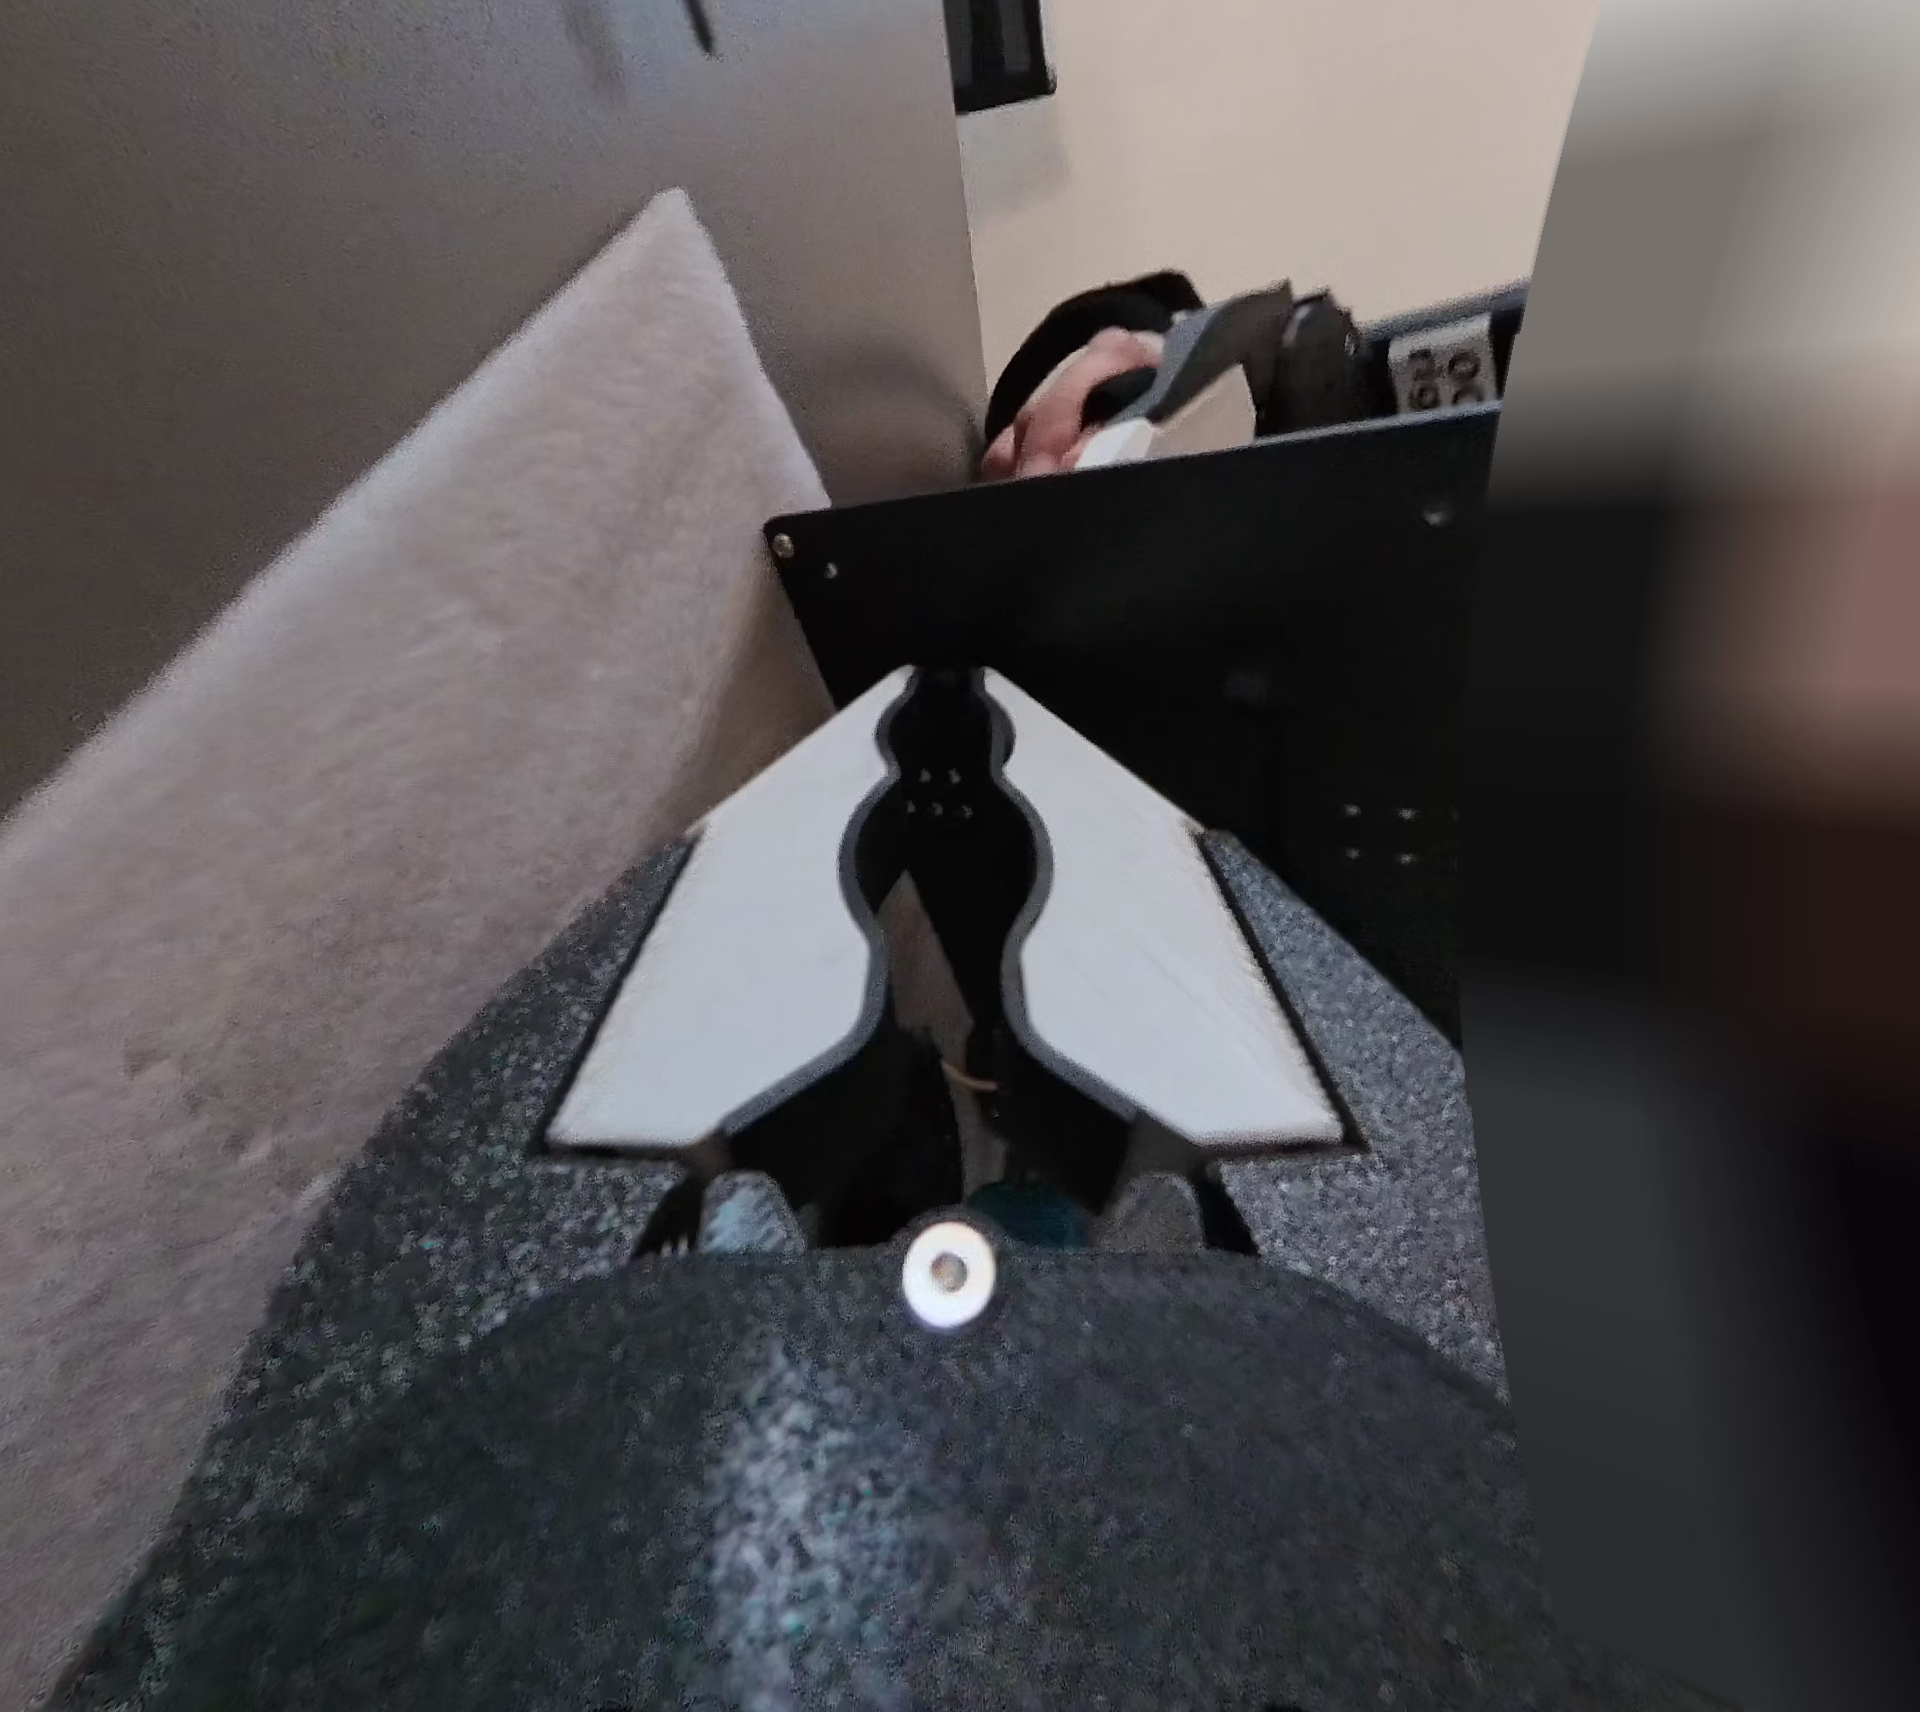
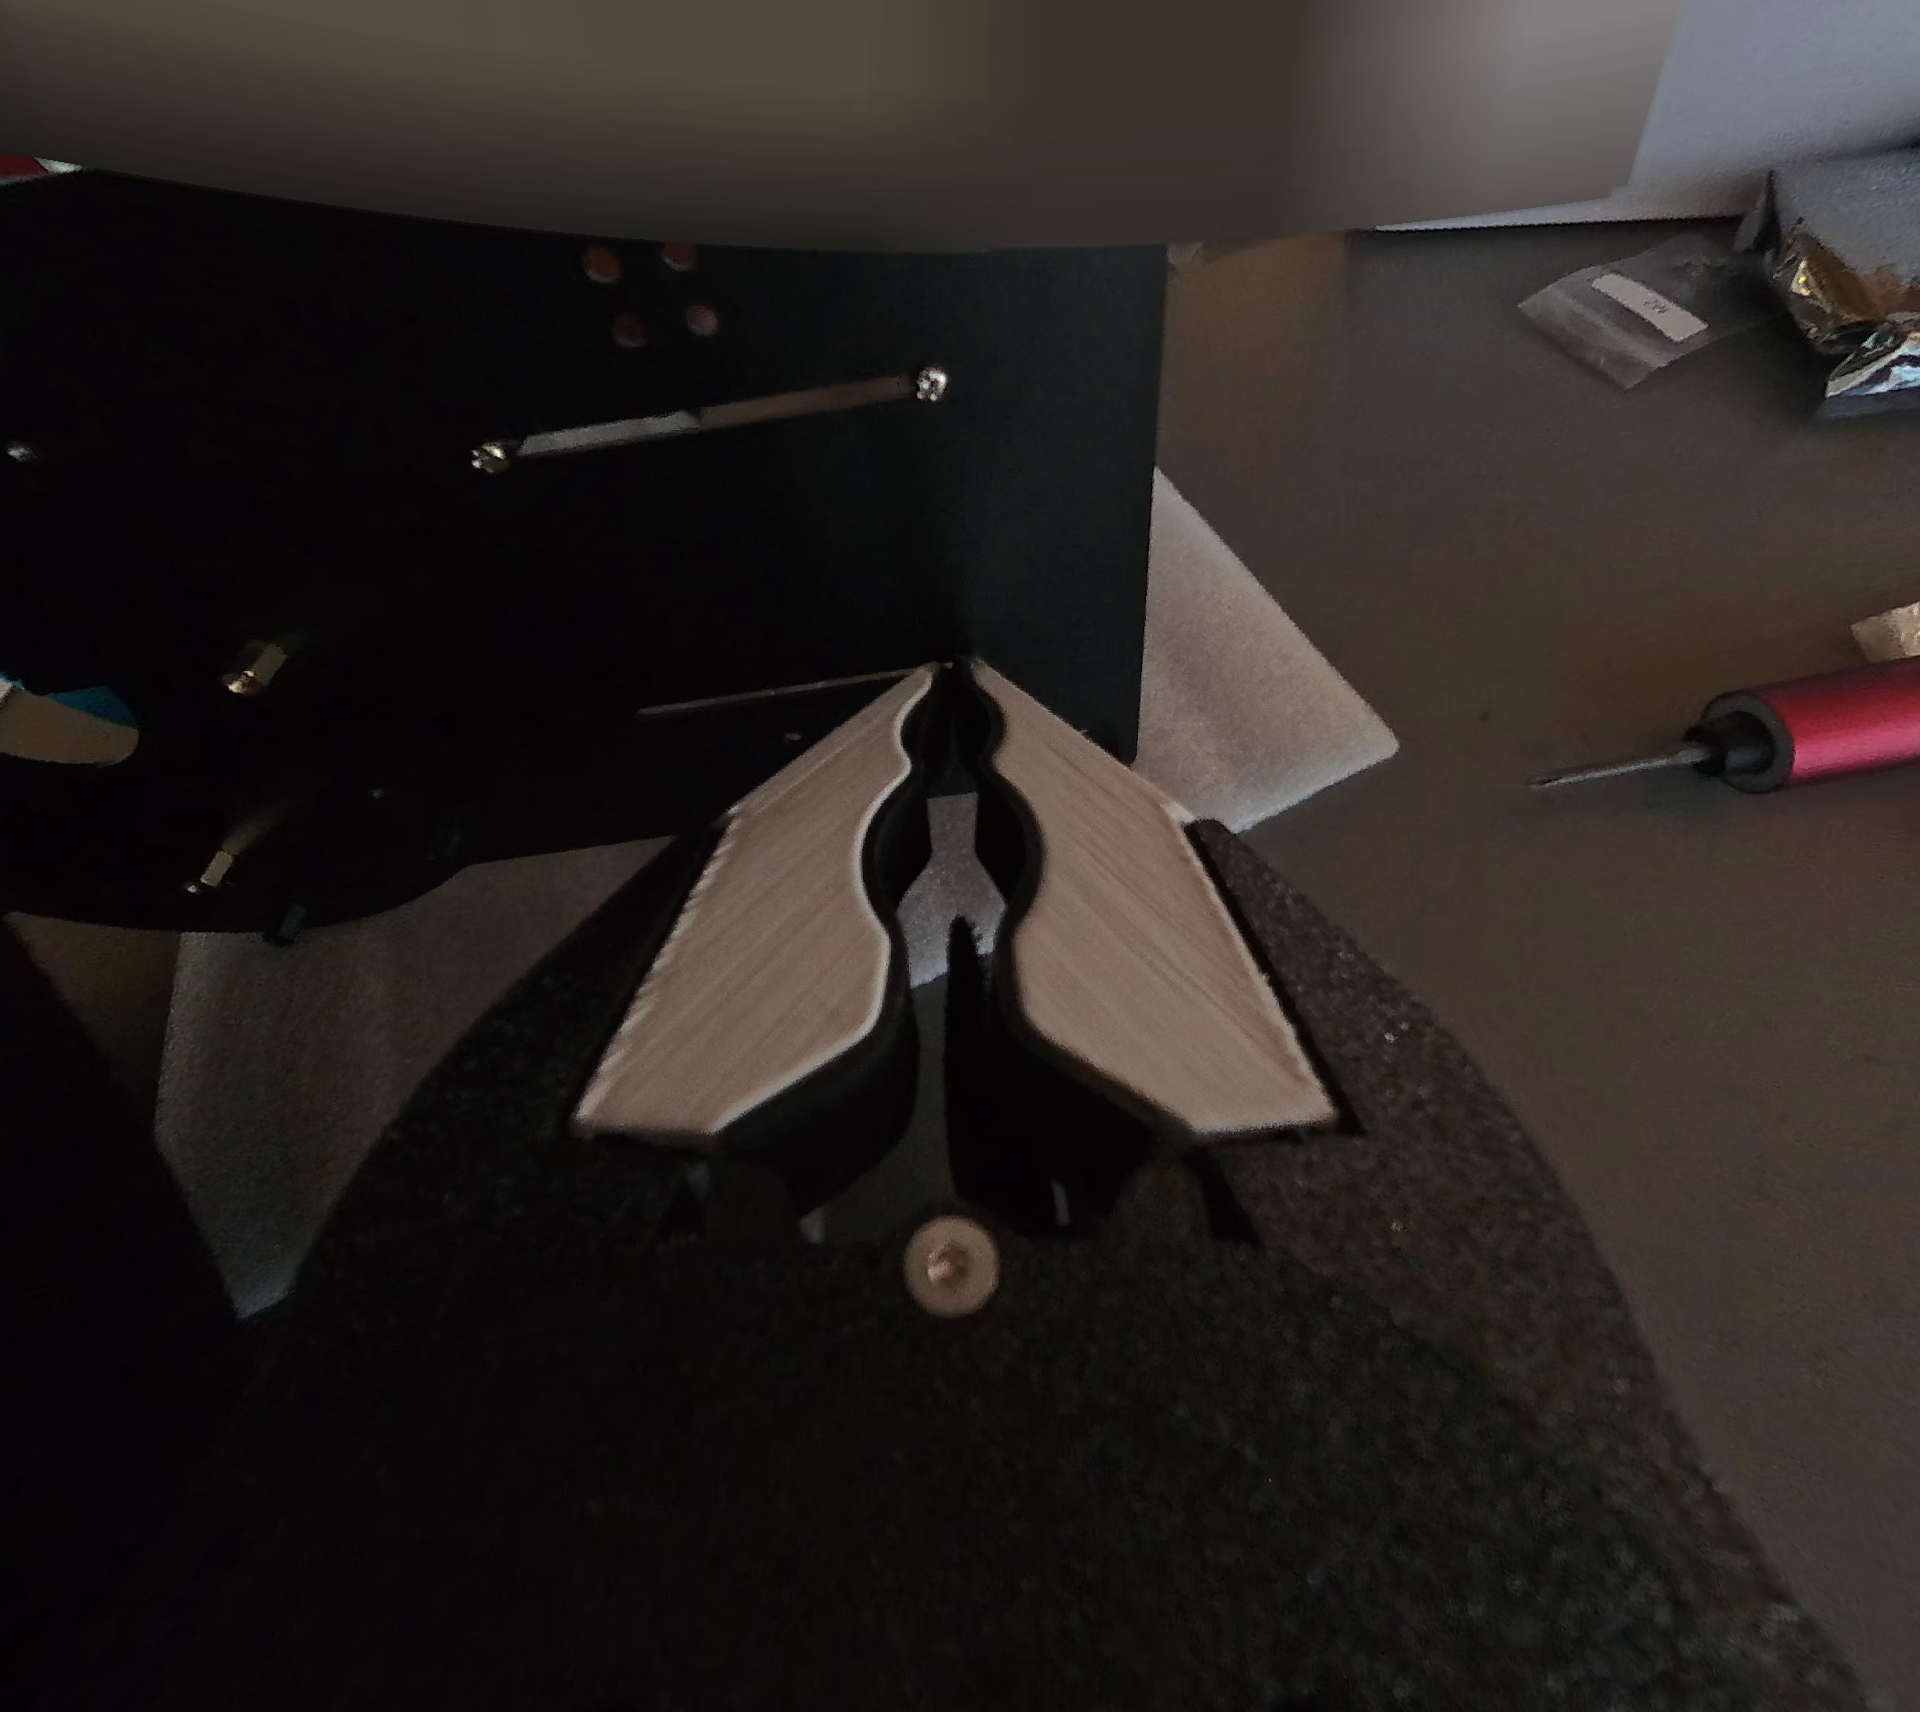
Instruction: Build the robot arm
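Left wrist view: the left gripper [image 1: 948, 683] has its two fingers drawn together on the thin edge of a black metal plate [image 1: 1143, 582], which stands on edge and runs away from the camera. A white foam sheet [image 1: 416, 675] lies along the left of the plate, on a grey counter [image 1: 312, 104]. Beyond the plate's far edge a hand [image 1: 1049, 426] grips the handle of the other gripper, only partly in sight.

Right wrist view: the right gripper [image 2: 958, 670] is likewise clamped on the edge of the black metal plate [image 2: 727, 561] — the fingertips meet on the sheet near its right side. The plate's face carries a slim metal rod [image 2: 717, 428] fixed by a screw at each end, a cluster of four small holes [image 2: 649, 296], and two brass standoffs [image 2: 244, 665] towards the left. The white foam sheet [image 2: 1247, 675] shows beneath and to the right of the plate, on the grey counter [image 2: 1507, 935]. Well apart, on the right, lie a red-handled screwdriver [image 2: 1766, 732] and two small bags [image 2: 1766, 312] — one clear with a white label, one foil.
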Demonstrator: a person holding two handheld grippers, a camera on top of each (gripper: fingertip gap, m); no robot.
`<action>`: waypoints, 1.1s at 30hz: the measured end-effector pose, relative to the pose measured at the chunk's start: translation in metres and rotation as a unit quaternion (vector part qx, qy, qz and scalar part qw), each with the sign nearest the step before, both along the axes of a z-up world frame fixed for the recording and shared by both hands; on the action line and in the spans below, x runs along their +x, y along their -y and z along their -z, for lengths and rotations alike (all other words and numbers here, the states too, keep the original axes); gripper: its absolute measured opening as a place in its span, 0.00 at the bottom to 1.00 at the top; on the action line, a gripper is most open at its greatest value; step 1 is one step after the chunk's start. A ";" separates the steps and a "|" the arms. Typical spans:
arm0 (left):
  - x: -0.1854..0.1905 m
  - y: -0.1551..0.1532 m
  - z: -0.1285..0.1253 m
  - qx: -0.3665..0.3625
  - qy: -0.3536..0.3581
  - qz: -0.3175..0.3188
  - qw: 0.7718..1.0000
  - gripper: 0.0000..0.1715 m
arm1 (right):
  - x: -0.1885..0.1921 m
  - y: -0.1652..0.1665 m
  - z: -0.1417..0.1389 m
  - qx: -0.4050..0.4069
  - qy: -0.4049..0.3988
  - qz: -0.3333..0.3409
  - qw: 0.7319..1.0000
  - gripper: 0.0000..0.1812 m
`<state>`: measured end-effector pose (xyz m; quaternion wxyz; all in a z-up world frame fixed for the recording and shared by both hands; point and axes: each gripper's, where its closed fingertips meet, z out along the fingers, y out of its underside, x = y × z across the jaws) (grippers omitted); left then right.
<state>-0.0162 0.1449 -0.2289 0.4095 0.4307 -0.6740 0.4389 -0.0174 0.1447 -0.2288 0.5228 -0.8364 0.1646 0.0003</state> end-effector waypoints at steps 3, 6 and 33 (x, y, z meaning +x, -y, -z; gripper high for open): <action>-0.003 -0.002 0.001 0.028 0.129 0.058 0.990 0.03 | 0.000 0.000 0.000 -0.003 0.003 0.001 1.000 0.00; -0.006 -0.003 0.005 0.063 0.269 0.132 0.952 0.03 | 0.001 -0.001 0.000 -0.003 0.003 0.001 1.000 0.00; 0.002 -0.010 -0.003 0.020 0.103 0.055 0.993 0.12 | 0.002 -0.002 -0.001 0.000 0.011 0.007 1.000 0.00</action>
